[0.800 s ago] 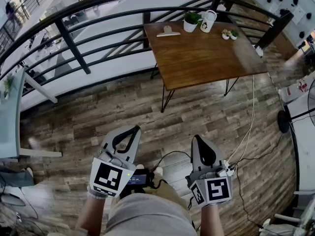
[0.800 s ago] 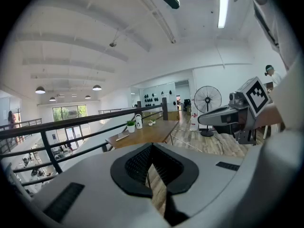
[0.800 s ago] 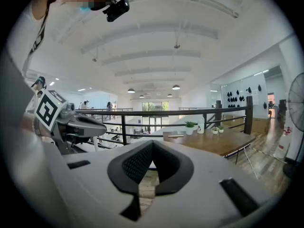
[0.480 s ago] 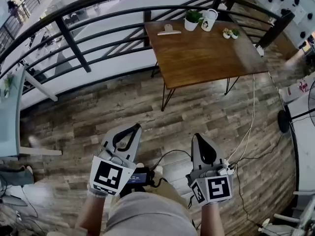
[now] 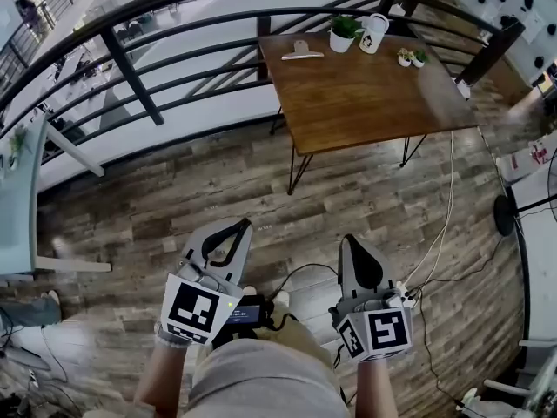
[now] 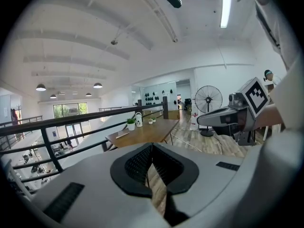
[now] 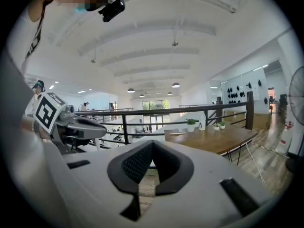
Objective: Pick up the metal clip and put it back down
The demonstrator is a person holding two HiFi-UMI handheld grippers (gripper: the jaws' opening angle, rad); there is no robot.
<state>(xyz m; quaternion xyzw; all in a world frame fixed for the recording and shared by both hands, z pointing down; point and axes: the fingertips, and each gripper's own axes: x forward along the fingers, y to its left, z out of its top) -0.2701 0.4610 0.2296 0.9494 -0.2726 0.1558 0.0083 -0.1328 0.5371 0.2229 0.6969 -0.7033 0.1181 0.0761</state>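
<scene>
A dark railing (image 5: 130,77) is seen curving along the left, above the wooden floor (image 5: 174,198). The left gripper (image 5: 233,227) is held low over that floor, close to the person's body, and its jaws are pressed together. The metal clip (image 5: 302,50) is laid flat near the far left corner of the wooden table (image 5: 365,94), well apart from both grippers. A potted plant (image 5: 342,33) is placed just beside it, with a white mug (image 5: 372,33) further right. The right gripper (image 5: 352,245) is held beside the left one, its jaws likewise closed together. A white cable (image 5: 442,220) is trailed across the floor at the right.
</scene>
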